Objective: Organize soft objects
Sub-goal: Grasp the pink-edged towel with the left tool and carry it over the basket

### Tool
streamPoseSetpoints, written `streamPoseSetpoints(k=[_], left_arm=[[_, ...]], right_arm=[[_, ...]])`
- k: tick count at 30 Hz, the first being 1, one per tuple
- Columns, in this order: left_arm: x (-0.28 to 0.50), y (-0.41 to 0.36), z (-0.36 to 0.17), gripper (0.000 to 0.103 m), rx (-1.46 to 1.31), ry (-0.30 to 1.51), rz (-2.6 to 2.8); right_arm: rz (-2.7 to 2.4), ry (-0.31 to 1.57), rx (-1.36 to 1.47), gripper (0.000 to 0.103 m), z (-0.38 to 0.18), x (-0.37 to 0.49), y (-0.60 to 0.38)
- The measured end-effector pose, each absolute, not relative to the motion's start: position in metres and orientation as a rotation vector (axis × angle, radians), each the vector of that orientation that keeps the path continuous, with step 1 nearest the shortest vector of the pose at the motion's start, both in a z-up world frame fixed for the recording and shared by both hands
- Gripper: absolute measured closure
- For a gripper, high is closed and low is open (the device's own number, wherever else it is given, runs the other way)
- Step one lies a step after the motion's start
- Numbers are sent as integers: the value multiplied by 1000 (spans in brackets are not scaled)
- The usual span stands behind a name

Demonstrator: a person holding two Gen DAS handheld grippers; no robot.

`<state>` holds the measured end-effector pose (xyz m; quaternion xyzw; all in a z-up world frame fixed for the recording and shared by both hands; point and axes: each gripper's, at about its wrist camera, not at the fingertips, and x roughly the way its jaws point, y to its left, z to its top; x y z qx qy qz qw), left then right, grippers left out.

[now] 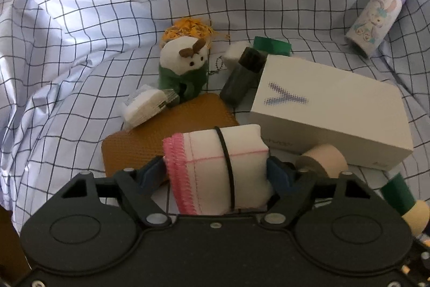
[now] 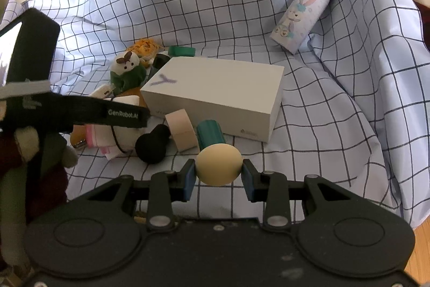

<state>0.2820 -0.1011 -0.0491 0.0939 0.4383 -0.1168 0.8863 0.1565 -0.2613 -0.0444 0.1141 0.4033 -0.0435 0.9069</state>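
Folded white cloth (image 1: 217, 168), pink-stitched edge, black band around it, pinched between the left gripper (image 1: 216, 170) jaws. Cream foam ball (image 2: 218, 164) on a green handle, clamped in the right gripper (image 2: 218, 176) jaws. Beneath both, rumpled blue checked sheet (image 1: 80, 45).

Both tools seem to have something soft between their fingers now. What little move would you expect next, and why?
Probably a small lift of the left tool. The white folded cloth with pink stitched edge and black band sits squeezed between its blue pads, still low over the brown mat, so raising it frees it from the clutter. The right tool is shut on a cream egg-shaped sponge and can wait.
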Motion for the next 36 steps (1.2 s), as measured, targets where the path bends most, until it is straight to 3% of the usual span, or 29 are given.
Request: streamPoseSetpoints(k=[18, 36], left_arm=[[159, -49, 39, 28, 76, 764, -241], [34, -20, 40, 27, 0, 723, -217]], right_arm=[[-67, 673, 230, 67, 9, 63, -252], [-9, 551, 237, 66, 34, -65, -230]])
